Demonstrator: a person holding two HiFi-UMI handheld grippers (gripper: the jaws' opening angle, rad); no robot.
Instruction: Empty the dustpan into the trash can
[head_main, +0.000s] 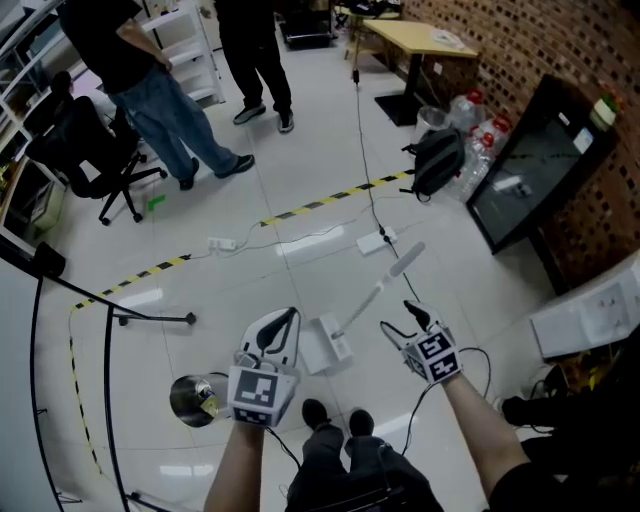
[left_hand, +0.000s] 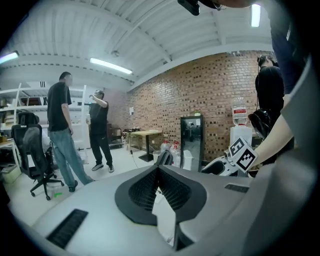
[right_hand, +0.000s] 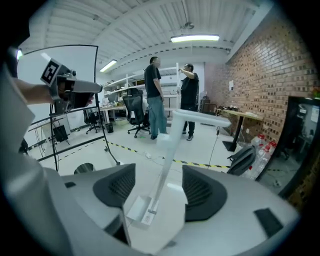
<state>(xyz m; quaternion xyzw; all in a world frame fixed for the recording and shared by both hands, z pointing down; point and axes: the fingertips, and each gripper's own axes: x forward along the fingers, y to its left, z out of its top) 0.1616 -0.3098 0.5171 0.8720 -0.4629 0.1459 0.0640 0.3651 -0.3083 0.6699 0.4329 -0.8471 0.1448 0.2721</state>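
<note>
The white long-handled dustpan (head_main: 328, 346) stands on the floor just ahead of my feet, its handle (head_main: 385, 282) leaning up and to the right. In the right gripper view its pan (right_hand: 138, 212) and handle (right_hand: 169, 150) rise beyond the jaws. My right gripper (head_main: 403, 322) (right_hand: 157, 186) is open beside the handle, with nothing touching its pads. My left gripper (head_main: 281, 325) (left_hand: 159, 170) is left of the pan, its pads meeting at the tips with nothing between them. The shiny round trash can (head_main: 192, 398) (right_hand: 84, 168) stands at my lower left.
Two people (head_main: 170, 90) stand at the back left near an office chair (head_main: 85, 150). A stand's legs (head_main: 150, 318), cables and a power strip (head_main: 376, 241) lie on the floor, with yellow-black tape (head_main: 330, 200). A backpack (head_main: 438, 158), bottles and a mirror (head_main: 530, 170) line the brick wall.
</note>
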